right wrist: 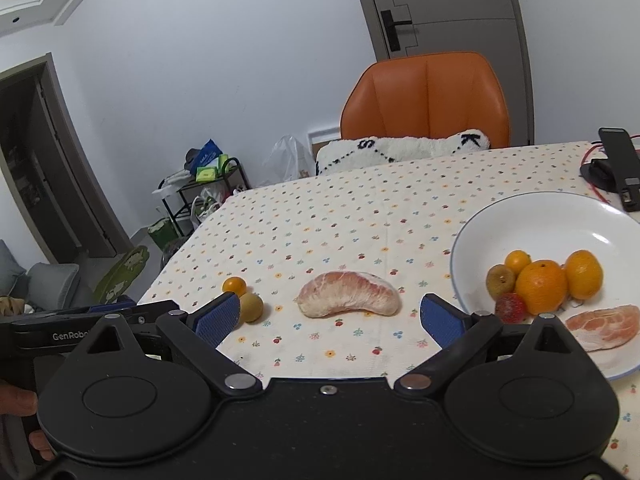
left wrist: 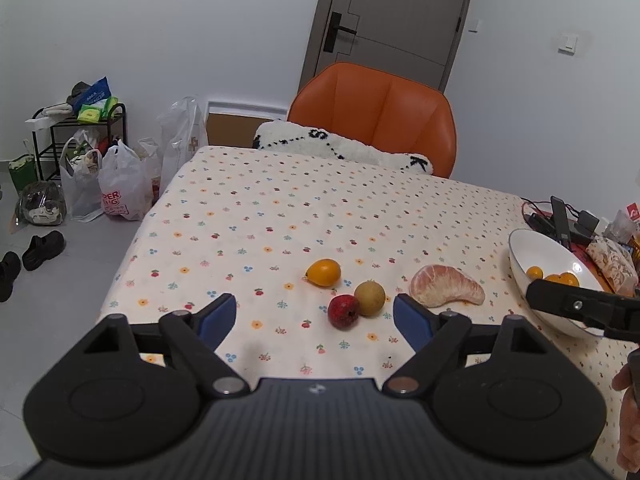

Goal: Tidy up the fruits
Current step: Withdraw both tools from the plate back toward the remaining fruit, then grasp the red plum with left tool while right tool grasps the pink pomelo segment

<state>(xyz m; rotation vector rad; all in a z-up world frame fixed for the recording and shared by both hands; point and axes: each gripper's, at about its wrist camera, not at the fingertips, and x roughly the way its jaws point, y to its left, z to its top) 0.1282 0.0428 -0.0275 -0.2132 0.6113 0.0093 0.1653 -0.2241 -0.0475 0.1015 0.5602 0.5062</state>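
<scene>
On the flowered table (left wrist: pixel 280 208), both claws gape wide and empty. Ahead of the left claw (left wrist: pixel 316 316) lie a red fruit (left wrist: pixel 343 311) and brown fruit (left wrist: pixel 369 298); a pomelo segment (right wrist: pixel 349 294) lies before the right claw (right wrist: pixel 330 316), the white bowl (right wrist: pixel 532 216) of fruit to its right.

Both grippers, left (left wrist: pixel 315 316) and right (right wrist: pixel 330 314), are black plastic with blue ribbed finger pads (right wrist: pixel 218 316), silver screws and "GenRobo" lettering.

Wide-open right tongs (right wrist: pixel 328 318) above pomelo segment (right wrist: pixel 349 294) on tablecloth (right wrist: pixel 360 216), beside fruit-filled plate (right wrist: pixel 560 216).
</scene>
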